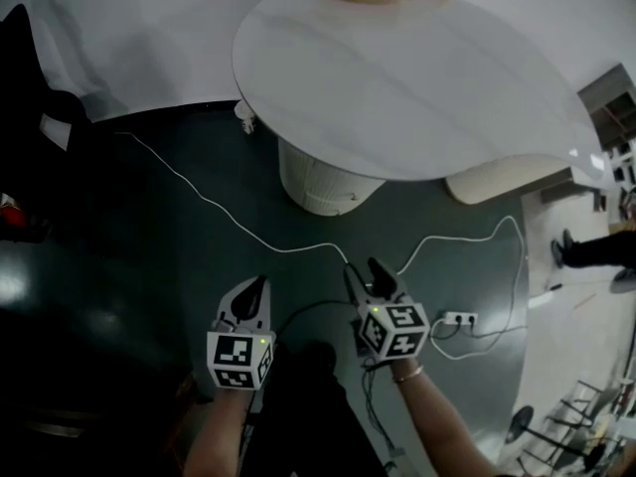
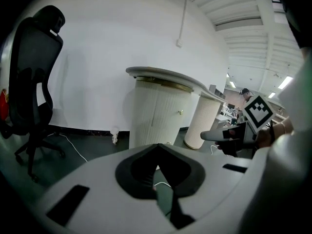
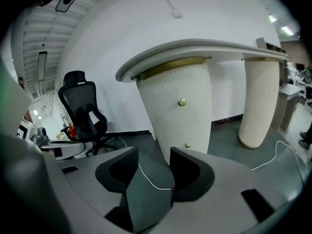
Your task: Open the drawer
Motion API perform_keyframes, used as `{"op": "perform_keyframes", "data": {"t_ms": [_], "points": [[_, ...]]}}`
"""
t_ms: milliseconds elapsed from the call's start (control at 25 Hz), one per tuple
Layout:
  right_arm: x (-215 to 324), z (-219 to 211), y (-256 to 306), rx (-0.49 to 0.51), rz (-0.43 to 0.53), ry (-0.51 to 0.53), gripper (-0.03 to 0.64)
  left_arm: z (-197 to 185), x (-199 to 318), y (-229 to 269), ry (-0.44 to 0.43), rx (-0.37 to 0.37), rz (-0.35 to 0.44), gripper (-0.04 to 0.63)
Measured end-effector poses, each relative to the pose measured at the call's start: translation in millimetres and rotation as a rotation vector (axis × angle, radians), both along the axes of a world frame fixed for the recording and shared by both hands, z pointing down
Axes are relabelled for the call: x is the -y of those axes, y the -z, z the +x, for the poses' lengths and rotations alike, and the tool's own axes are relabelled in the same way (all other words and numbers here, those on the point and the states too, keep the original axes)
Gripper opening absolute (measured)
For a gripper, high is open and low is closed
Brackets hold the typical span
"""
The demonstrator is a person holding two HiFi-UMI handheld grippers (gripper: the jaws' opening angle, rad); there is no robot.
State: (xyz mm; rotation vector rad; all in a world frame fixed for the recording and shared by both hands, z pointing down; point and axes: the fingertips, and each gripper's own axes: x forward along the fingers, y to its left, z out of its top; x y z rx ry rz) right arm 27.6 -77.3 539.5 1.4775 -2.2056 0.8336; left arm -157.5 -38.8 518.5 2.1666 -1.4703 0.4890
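Two grippers are held in front of the ribbed pedestal (image 3: 178,82) that carries the desk (image 1: 417,78), well apart from it and touching nothing. The drawer (image 3: 181,118) sits in the pedestal's front face, marked by an upper knob (image 3: 182,102) and a lower knob (image 3: 187,145); it appears flush and closed. The left gripper (image 1: 255,289) has its fingers (image 2: 141,172) brought together on nothing. The right gripper (image 1: 366,278) has its fingers (image 3: 191,172) spread wide, empty, aimed toward the pedestal's knobs. Judgement: the task stands at the approach; reaching a knob, gripping it and pulling the drawer out all remain. A white cable (image 1: 229,217) lies on the floor before the pedestal.
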Motion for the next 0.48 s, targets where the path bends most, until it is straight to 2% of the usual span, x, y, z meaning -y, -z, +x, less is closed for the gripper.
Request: {"op": "perform_keyframes", "data": {"t_ms": [240, 480], "points": [[19.8, -0.9, -85.7, -0.028, -0.021, -0.001, 0.233, 1.6, 22.9, -69.2, -0.019, -0.010, 0.024, 0.003], [53.3, 11.9, -171.8, -0.068, -0.026, -0.013, 0.234, 23.7, 54.1, -133.4, -0.113, -0.020, 0.066, 0.003]]}}
